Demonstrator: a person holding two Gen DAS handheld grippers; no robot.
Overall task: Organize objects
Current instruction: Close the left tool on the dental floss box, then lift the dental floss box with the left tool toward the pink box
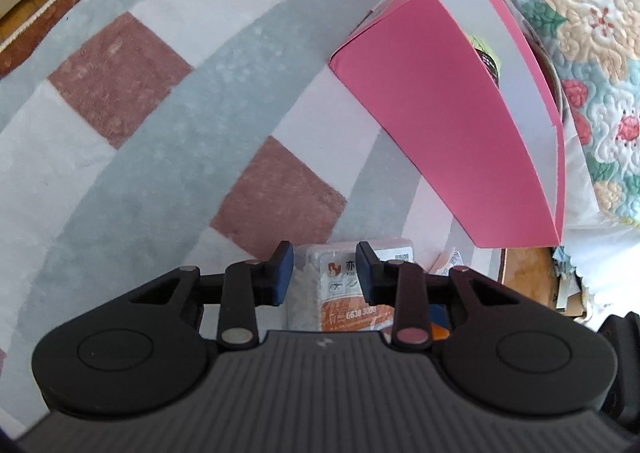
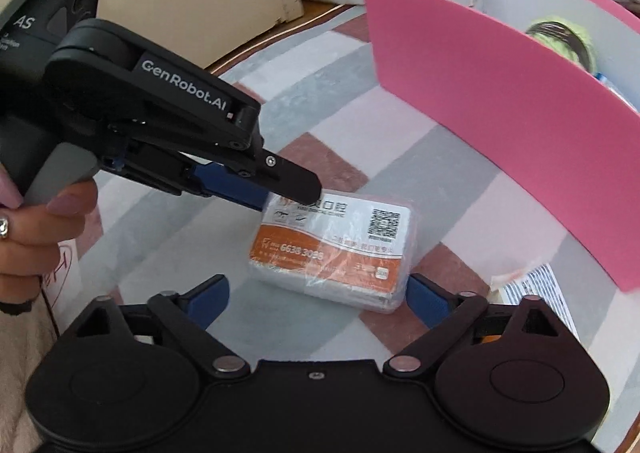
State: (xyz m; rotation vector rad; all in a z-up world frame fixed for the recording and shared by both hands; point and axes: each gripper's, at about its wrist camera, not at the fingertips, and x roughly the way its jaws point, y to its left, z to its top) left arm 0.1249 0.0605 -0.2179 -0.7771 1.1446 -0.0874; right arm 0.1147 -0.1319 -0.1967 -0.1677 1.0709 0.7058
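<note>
While left tongs (image 1: 324, 267) pinch tissue pack (image 2: 336, 249), right tongs (image 2: 318, 293) wide, pink box (image 2: 500, 125) near.

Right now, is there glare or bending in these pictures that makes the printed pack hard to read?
Right wrist view: the pack is sharp, its plastic wrap glinting over the orange band; the pink box wall bows from the lens. Left wrist view: the pack shows only partly between the left gripper fingers; the rug stripes curve.
</note>
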